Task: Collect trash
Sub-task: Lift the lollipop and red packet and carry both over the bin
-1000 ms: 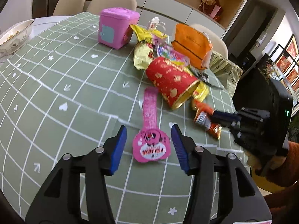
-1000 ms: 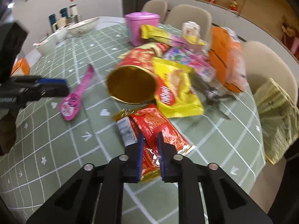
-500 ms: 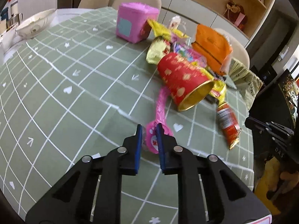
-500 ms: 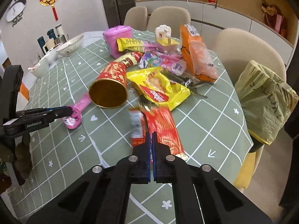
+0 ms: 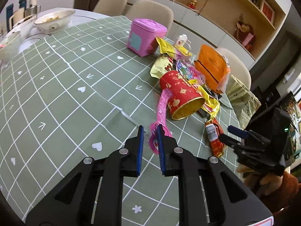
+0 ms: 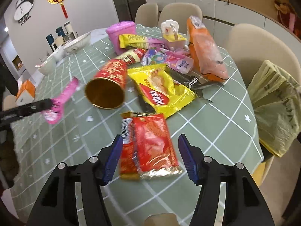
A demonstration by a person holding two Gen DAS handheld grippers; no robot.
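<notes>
1. My left tongs (image 5: 150,131) are pinched shut on the round end of the pink wrapper (image 5: 163,105); its tail trails ahead toward the red cup (image 5: 181,94).
2. My right tongs (image 6: 150,155) are opening, the red packet (image 6: 150,143) lying loose between the jaws on the cloth (image 6: 216,124).
3. Risk: the tail could snag the cup and roll it.
4. The yellow bag (image 6: 272,105), far right, has its mouth hidden.

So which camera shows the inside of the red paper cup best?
The right wrist view: the red paper cup lies with its gold mouth toward that camera. The left wrist view shows mostly its red side and only part of the mouth.
</notes>
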